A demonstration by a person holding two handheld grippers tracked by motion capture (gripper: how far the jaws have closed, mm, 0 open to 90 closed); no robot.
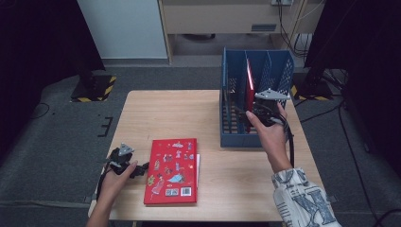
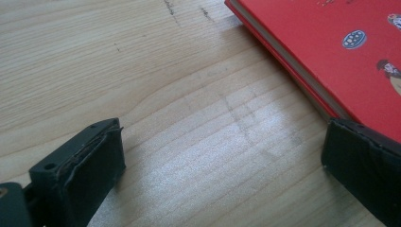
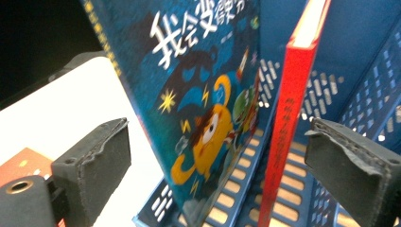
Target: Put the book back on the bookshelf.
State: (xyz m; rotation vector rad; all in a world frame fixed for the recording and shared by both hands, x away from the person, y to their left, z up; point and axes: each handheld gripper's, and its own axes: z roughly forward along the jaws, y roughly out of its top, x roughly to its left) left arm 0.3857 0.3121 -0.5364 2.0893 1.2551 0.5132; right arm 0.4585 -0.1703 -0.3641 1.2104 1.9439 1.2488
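High view: right gripper (image 1: 255,115) sits at the blue rack (image 1: 231,138), beside the upright red book (image 1: 249,90) standing in it. Left gripper (image 1: 137,170) rests on the table (image 1: 161,113), just beside the flat red book (image 1: 171,170).

Left gripper view: jaws wide, nothing btwn them; the flat book's edge runs close to one pad. To grab, slide one pad under the cover edge w/o shoving the book away.

Right gripper view: jaws released, empty. The blue picture book (image 3: 198,94) leans in the rack next to the upright red one. Back out straight so neither book tips.
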